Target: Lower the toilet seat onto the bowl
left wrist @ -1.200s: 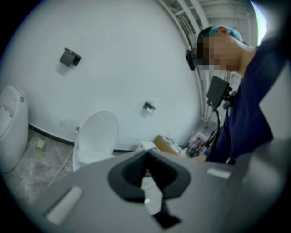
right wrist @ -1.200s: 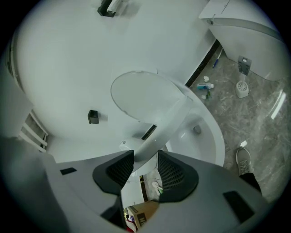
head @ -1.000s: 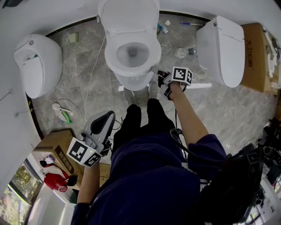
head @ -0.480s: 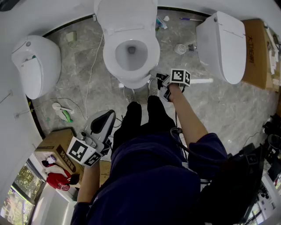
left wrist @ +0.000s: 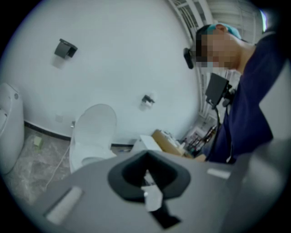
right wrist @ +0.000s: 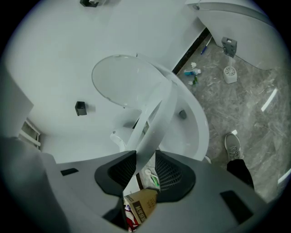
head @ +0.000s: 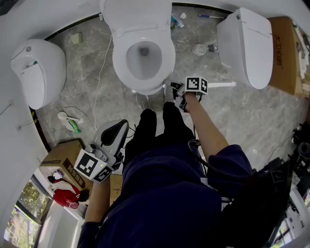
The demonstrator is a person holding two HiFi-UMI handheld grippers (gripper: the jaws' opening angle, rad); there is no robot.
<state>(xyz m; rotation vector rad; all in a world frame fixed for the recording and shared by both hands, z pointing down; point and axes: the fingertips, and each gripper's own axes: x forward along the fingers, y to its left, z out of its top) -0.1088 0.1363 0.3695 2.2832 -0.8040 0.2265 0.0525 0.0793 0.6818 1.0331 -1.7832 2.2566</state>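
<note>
The white toilet's lid [head: 138, 14] stands upright against the wall. In the right gripper view the seat ring [right wrist: 157, 113] hangs tilted above the bowl rim [right wrist: 205, 132]. From the head view the seat [head: 118, 63] looks nearly flat over the bowl. My right gripper [head: 173, 90] is at the seat's front right edge. Its jaws are closing with the seat's edge between them [right wrist: 146, 157]. The seat lies against one pad, and a gap shows beside the other. My left gripper [head: 116, 130] hangs low by my left leg, away from the toilet, its jaws together [left wrist: 146, 159] with nothing in them.
A second toilet [head: 244, 48] stands to the right and a third [head: 36, 72] to the left. Cardboard boxes [head: 286, 48] [head: 63, 160] sit at the far right and lower left. A white cable [head: 99, 87], a green bottle [head: 72, 127] and small litter lie on the marble floor. My shoes [head: 168, 99] touch the bowl's base.
The head view has drifted, so the toilet sits a little higher in the picture. My right gripper stays at the seat's front right edge. The left gripper has hardly moved.
</note>
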